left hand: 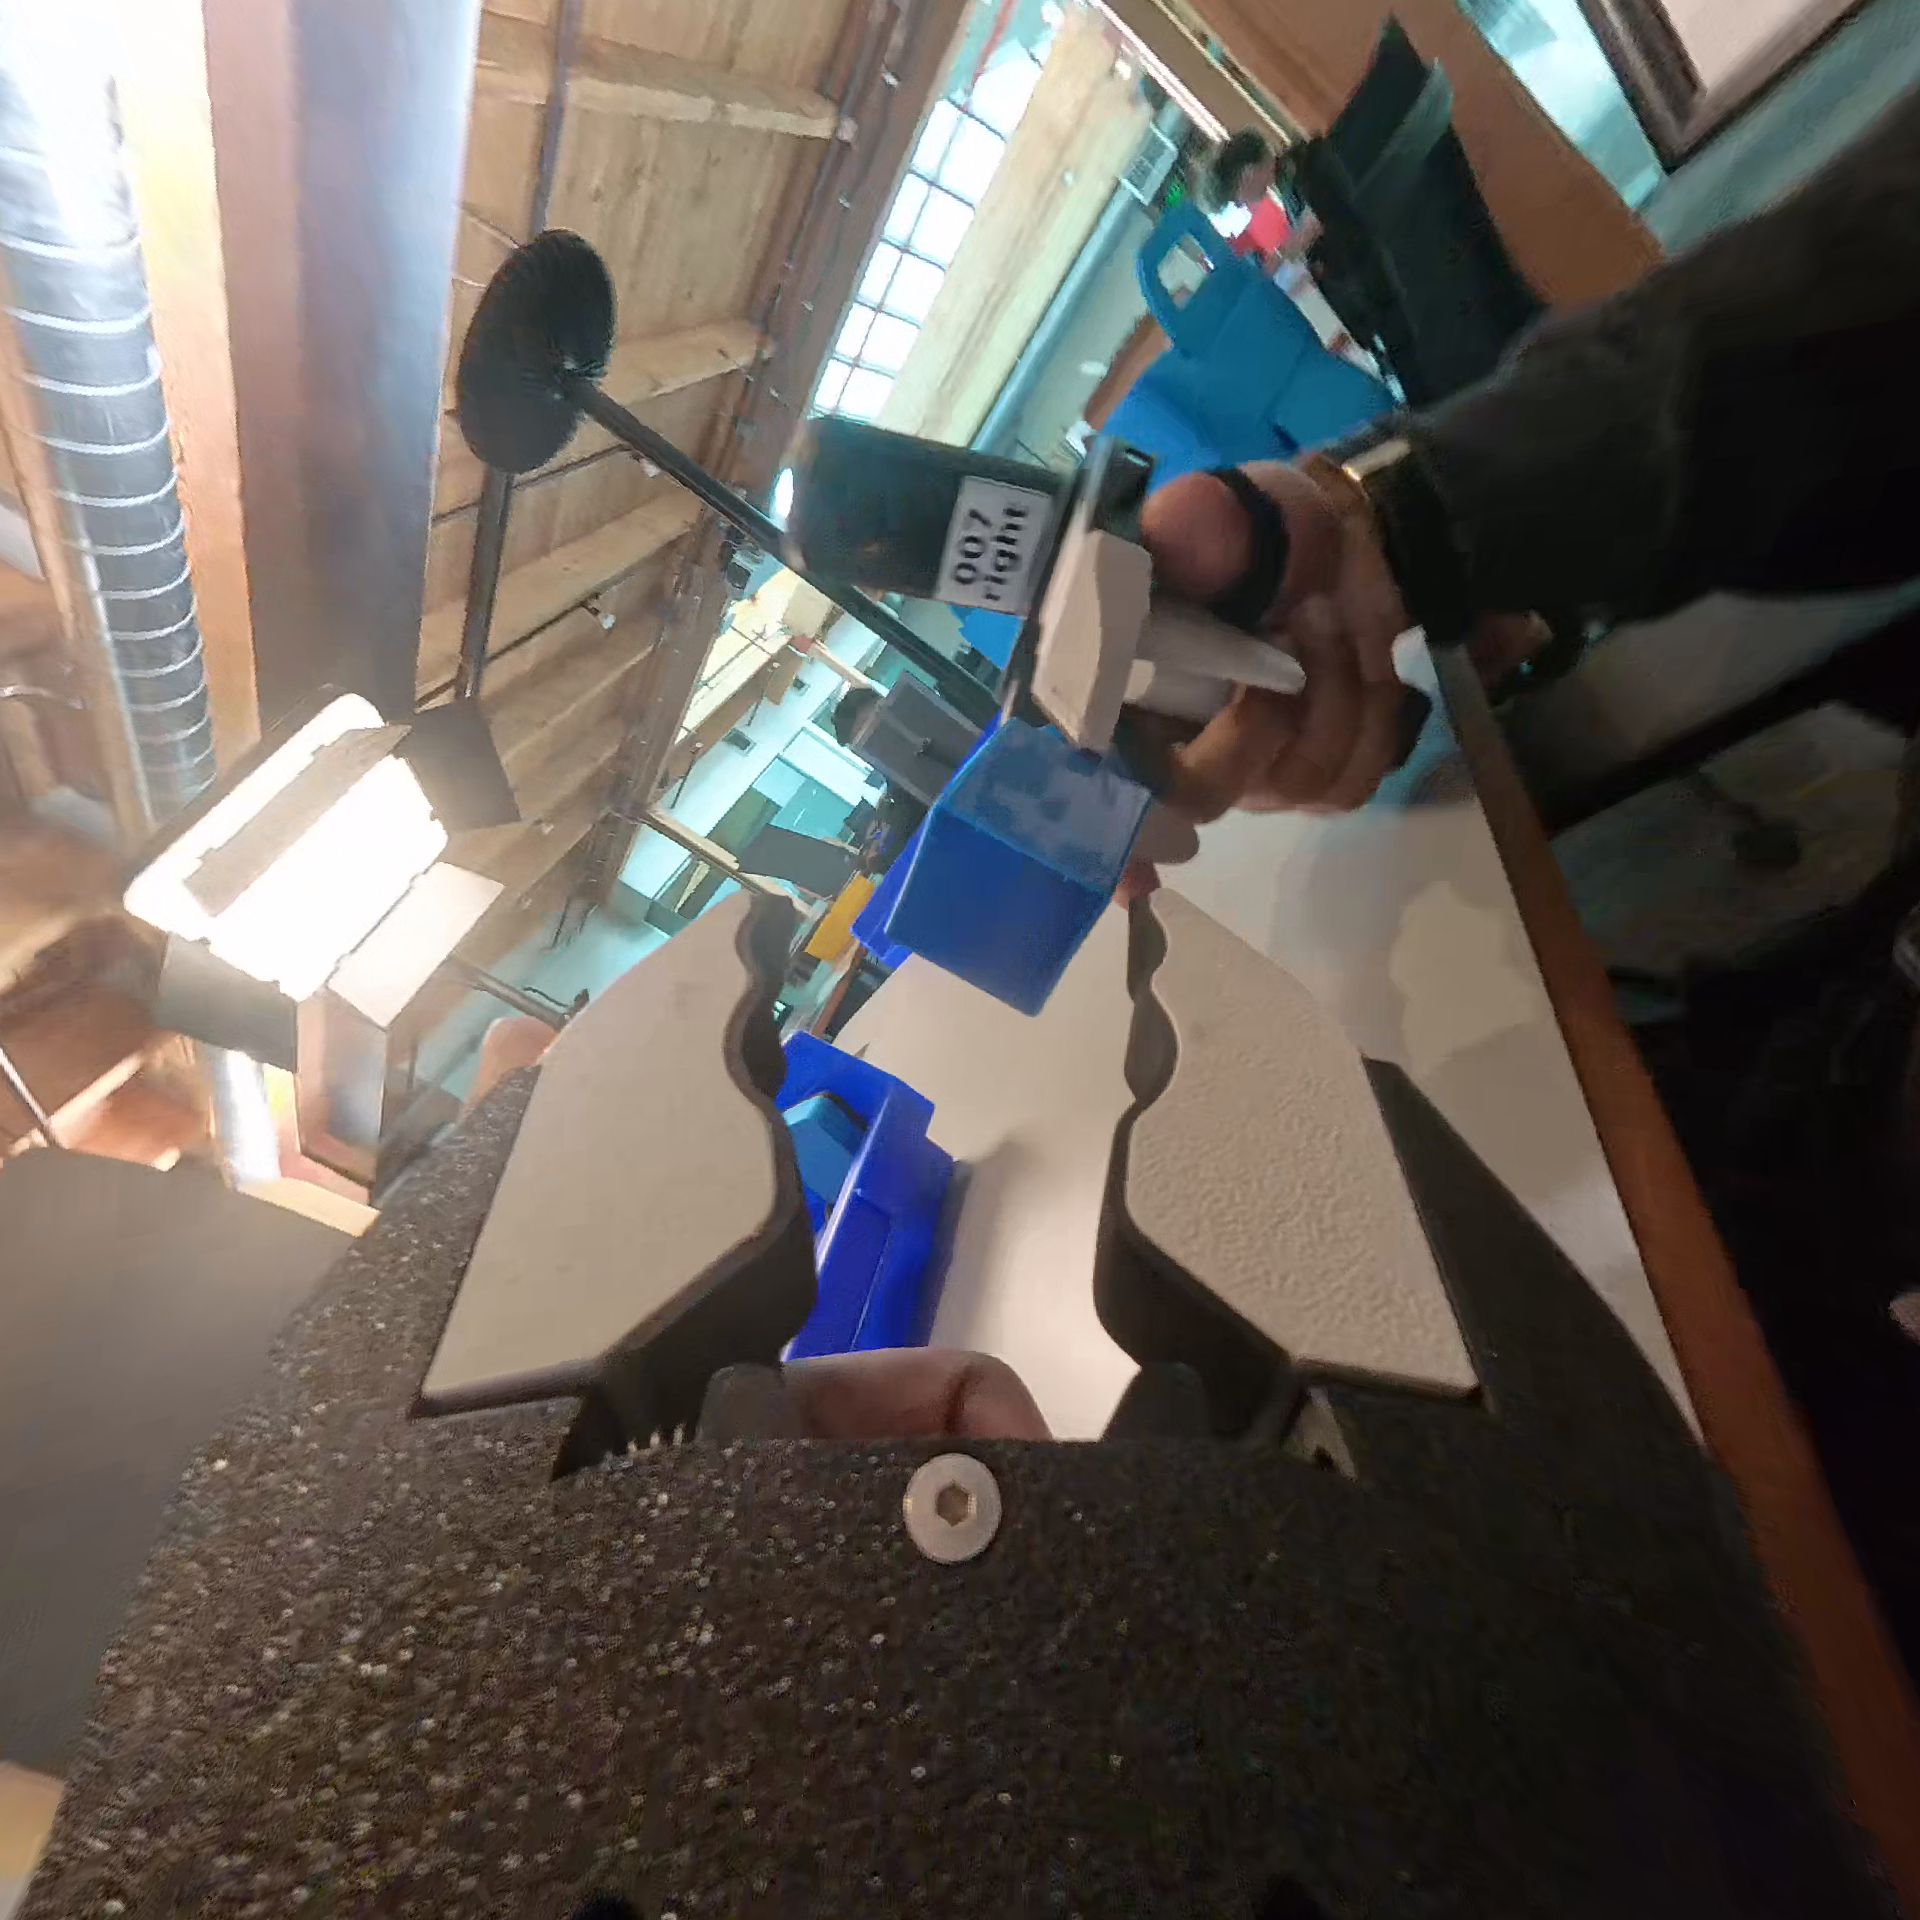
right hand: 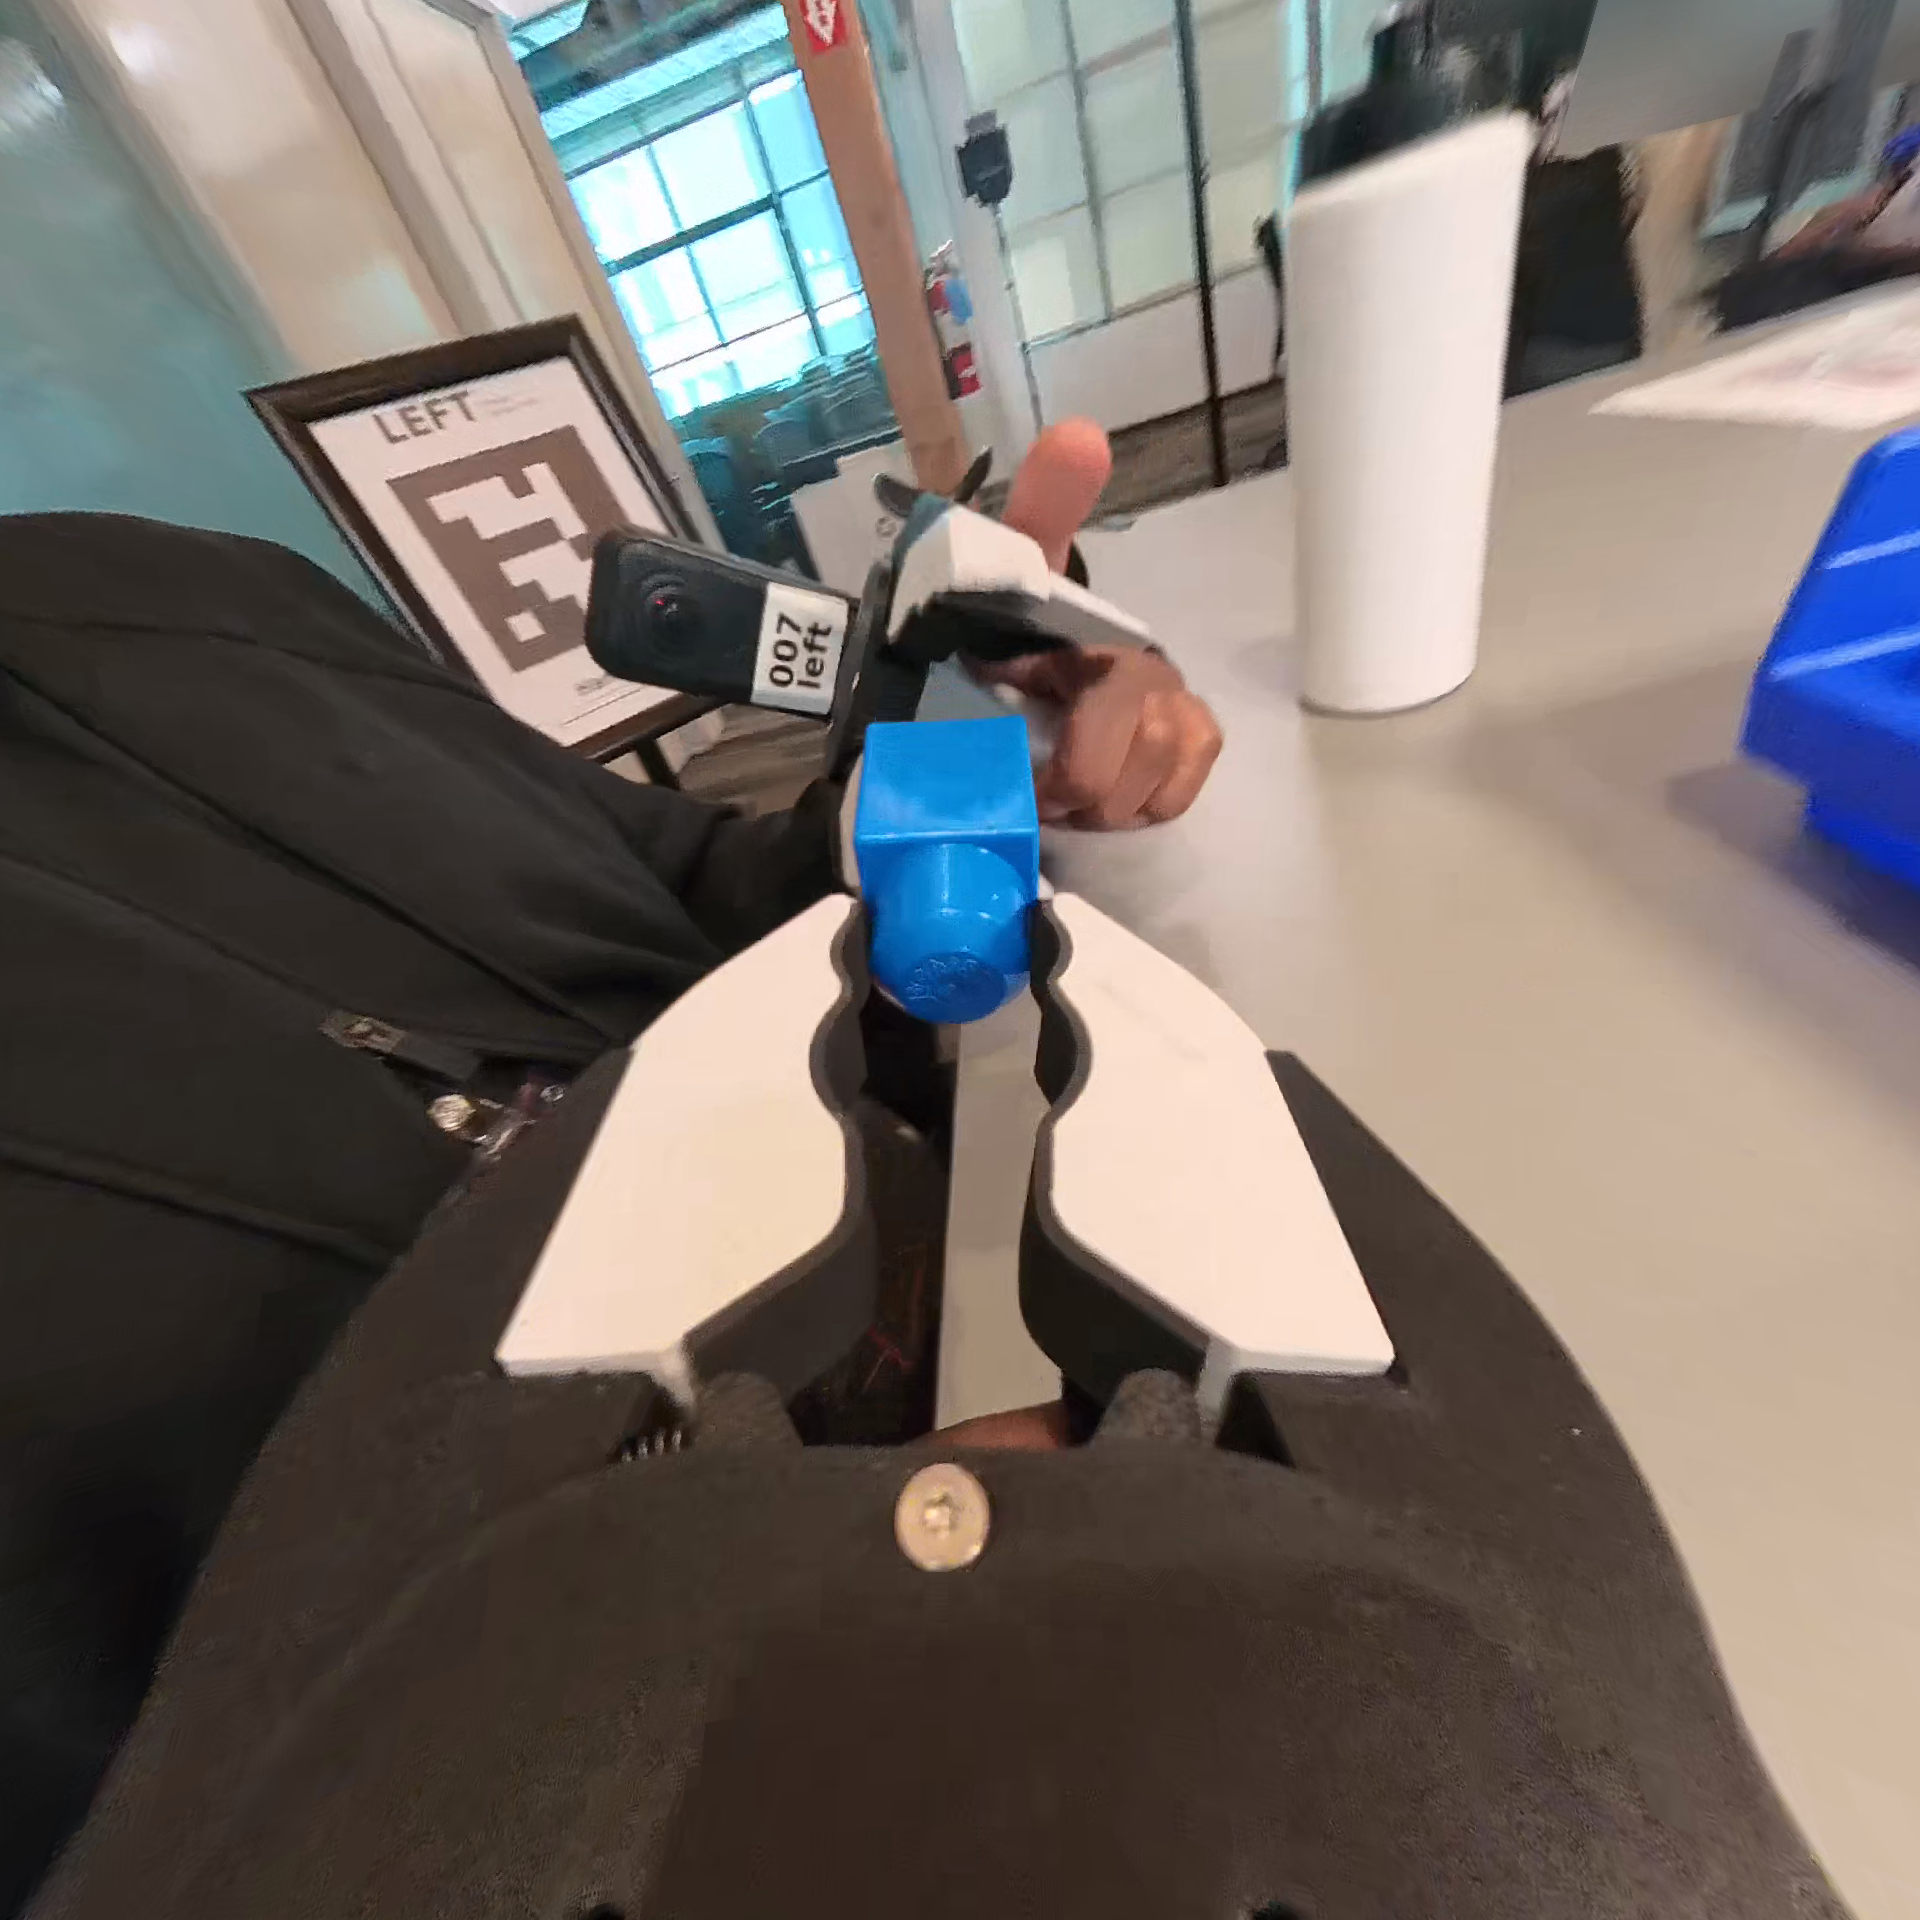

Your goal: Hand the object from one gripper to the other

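The object is a blue plastic piece, a cube (right hand: 943, 795) with a round stub on one side. My right gripper (right hand: 948, 940) is shut on the stub and holds the piece in the air over the table. In the left wrist view the cube (left hand: 1013, 894) hangs at the mouth of my left gripper (left hand: 954, 920), whose jaws stand wide apart and do not clamp it. The right gripper (left hand: 1086, 727) reaches in from the upper right there. In the right wrist view the left gripper (right hand: 997, 623) shows just behind the cube, mostly hidden by it.
A grey table (right hand: 1455, 1039) with a wooden edge (left hand: 1621, 1039) lies below. A blue bin (right hand: 1849, 665) sits at the right; it also shows in the left wrist view (left hand: 883, 1195). A white cylinder (right hand: 1392, 416) stands on the table. A framed marker board (right hand: 499, 530) leans at the left. My two grippers' fingertips are within a few centimetres of each other.
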{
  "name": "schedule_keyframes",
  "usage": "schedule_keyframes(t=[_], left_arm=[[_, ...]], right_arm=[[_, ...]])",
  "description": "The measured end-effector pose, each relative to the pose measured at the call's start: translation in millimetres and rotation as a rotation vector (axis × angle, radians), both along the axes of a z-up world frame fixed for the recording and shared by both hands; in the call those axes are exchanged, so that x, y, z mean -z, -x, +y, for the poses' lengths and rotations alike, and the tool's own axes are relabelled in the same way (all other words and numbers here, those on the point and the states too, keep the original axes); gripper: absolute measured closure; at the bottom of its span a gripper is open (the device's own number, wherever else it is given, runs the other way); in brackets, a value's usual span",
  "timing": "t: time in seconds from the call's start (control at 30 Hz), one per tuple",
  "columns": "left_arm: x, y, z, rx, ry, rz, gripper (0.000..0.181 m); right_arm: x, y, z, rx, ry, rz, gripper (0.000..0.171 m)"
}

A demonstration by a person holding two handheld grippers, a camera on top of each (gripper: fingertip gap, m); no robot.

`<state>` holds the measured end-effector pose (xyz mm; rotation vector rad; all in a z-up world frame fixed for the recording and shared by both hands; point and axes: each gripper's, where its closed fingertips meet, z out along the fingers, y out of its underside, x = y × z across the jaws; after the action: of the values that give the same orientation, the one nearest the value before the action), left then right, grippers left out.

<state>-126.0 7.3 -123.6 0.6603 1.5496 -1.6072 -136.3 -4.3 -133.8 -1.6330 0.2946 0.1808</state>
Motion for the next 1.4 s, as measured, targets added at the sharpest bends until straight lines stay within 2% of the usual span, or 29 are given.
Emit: schedule_keyframes(t=[0.17, 0.27, 0.33, 0.43, 0.57, 0.63, 0.8, 0.93, 1.0, 1.07, 1.17, 1.2, 1.3, 1.4], left_arm=[[29.1, 6.4, -9.9, 0.007, -0.155, -0.084, 0.119], [34.4, 8.4, -12.9, 0.009, -0.177, -0.093, 0.139], [33.6, 5.5, -12.7, -0.002, -0.178, -0.090, 0.142], [33.7, -9.0, -12.9, -0.080, -0.189, -0.052, 0.143], [20.1, -35.1, -13.0, -0.245, -0.115, -0.005, 0.144], [12.6, -46.5, -13.5, -0.338, -0.061, -0.002, 0.144], [7.2, -59.6, -16.4, -0.516, -0.018, -0.099, 0.144], [6.6, -51.1, -22.8, -0.520, -0.016, -0.181, 0.144], [9.2, -46.0, -27.1, -0.506, -0.029, -0.212, 0.144], [10.2, -44.8, -28.3, -0.510, -0.034, -0.233, 0.144], [13.3, -45.4, -28.9, -0.477, -0.035, -0.190, 0.144], [14.2, -45.5, -28.6, -0.457, -0.033, -0.151, 0.141], [18.0, -48.4, -26.4, -0.391, -0.036, -0.006, 0.115], [18.0, -48.7, -24.4, -0.324, -0.032, 0.135, 0.099]], right_arm=[[18.8, 6.6, 7.9, -0.059, 0.086, 0.081, 0.142], [22.1, 4.1, 8.9, -0.046, 0.105, 0.099, 0.142], [22.6, 2.2, 8.7, -0.035, 0.108, 0.099, 0.142], [21.4, -14.4, 4.8, 0.082, 0.125, 0.028, 0.139], [13.1, -56.5, -16.7, 0.426, 0.191, -0.130, 0.130], [2.8, -65.0, -23.6, 0.541, 0.189, -0.188, 0.128], [-2.6, -59.9, -7.9, 0.574, 0.186, -0.216, 0.106], [5.3, -60.3, 6.9, 0.569, 0.192, -0.207, 0.093], [9.0, -61.3, 11.4, 0.582, 0.207, -0.222, 0.092], [11.7, -65.2, 9.4, 0.623, 0.243, -0.269, 0.101], [12.0, -67.3, 7.3, 0.637, 0.268, -0.317, 0.101], [11.4, -68.1, 6.1, 0.642, 0.271, -0.331, 0.101], [7.5, -68.9, 2.5, 0.642, 0.248, -0.333, 0.101], [0.1, -62.3, 4.4, 0.572, 0.153, -0.266, 0.101]])
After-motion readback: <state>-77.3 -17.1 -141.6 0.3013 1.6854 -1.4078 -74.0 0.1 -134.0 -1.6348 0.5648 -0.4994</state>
